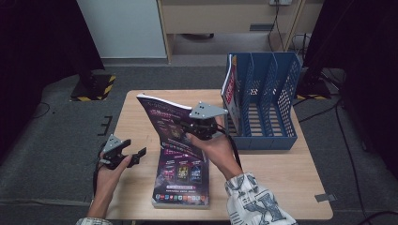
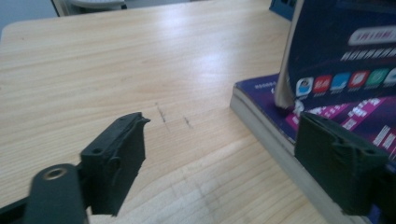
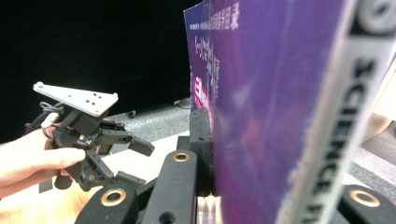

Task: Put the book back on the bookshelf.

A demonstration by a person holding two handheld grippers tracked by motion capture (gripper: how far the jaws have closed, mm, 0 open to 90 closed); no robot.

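Near the middle of the table (image 1: 141, 197), my right gripper (image 1: 202, 125) is clamped on a purple magazine (image 1: 166, 119), holding it tilted up above the stack (image 1: 180, 180). My left gripper (image 1: 123, 157) stands open and empty, left of the stack.

I'm working in what looks like a lab or office recording corner: a small wooden table (image 1: 281, 173) on grey carpet (image 1: 56, 140), black curtains (image 1: 37, 42), hazard-taped stand base (image 1: 94, 86), floor cables (image 1: 345, 140), blue file rack (image 1: 267, 98).
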